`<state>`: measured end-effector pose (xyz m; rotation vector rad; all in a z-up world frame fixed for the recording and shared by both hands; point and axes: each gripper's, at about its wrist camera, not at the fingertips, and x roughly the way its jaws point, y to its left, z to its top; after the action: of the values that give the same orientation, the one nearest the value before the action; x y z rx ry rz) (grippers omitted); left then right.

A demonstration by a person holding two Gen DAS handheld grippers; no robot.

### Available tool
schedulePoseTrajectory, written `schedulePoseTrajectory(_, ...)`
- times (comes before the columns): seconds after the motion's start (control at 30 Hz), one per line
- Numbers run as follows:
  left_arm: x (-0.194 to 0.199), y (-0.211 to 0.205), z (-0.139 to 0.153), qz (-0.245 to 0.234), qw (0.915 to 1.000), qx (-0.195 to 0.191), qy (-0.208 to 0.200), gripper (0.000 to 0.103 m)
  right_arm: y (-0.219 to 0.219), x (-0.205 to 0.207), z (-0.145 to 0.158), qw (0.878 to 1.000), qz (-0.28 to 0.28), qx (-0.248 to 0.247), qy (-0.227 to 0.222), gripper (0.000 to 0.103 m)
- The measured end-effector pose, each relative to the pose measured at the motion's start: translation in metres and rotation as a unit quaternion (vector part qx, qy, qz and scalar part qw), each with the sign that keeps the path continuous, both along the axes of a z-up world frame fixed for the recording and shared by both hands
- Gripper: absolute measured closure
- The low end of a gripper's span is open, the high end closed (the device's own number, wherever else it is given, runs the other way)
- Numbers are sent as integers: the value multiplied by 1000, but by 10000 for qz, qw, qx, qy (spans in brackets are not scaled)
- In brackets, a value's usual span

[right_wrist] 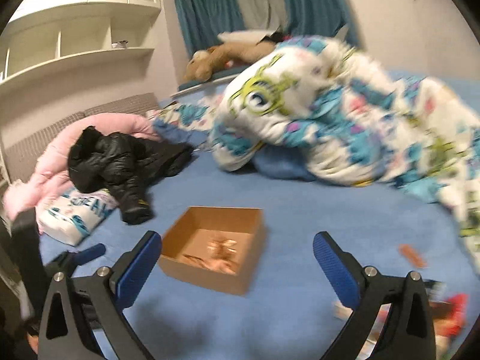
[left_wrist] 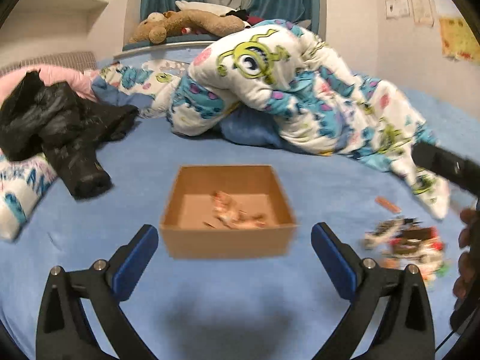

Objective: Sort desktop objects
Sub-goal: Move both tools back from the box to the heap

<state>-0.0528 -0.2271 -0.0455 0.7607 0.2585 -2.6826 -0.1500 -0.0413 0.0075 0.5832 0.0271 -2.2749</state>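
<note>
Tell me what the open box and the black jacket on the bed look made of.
Box: plain brown cardboard, matte, with thin flat walls and sharp folded corners. Black jacket: probably a synthetic puffer shell such as nylon; it is glossy, crinkled and puffy. The exact fabric cannot be told.

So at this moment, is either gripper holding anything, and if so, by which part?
Nothing is held. The left gripper and the right gripper both have their jaws wide apart with only the blue bedsheet and the cardboard box visible between them.
</note>
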Motion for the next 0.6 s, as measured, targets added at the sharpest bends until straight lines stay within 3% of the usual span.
schedulePoseTrajectory(0.1,5,43,4,-5,9998,-40,-201,0,60,18,2,9990,-450,44,34,0)
schedulePoseTrajectory(0.27,10,107,10,-208,9997,-145,-72,0,128,17,-14,9956,-923,42,-182,0)
schedulePoseTrajectory(0.43,0,138,12,-297,9987,-288,-300,0,174,18,-31,9916,-1205,29,-474,0)
schedulePoseTrajectory(0.6,3,153,10,-379,9988,-190,-245,0,194,22,-48,9882,-1372,68,-676,0)
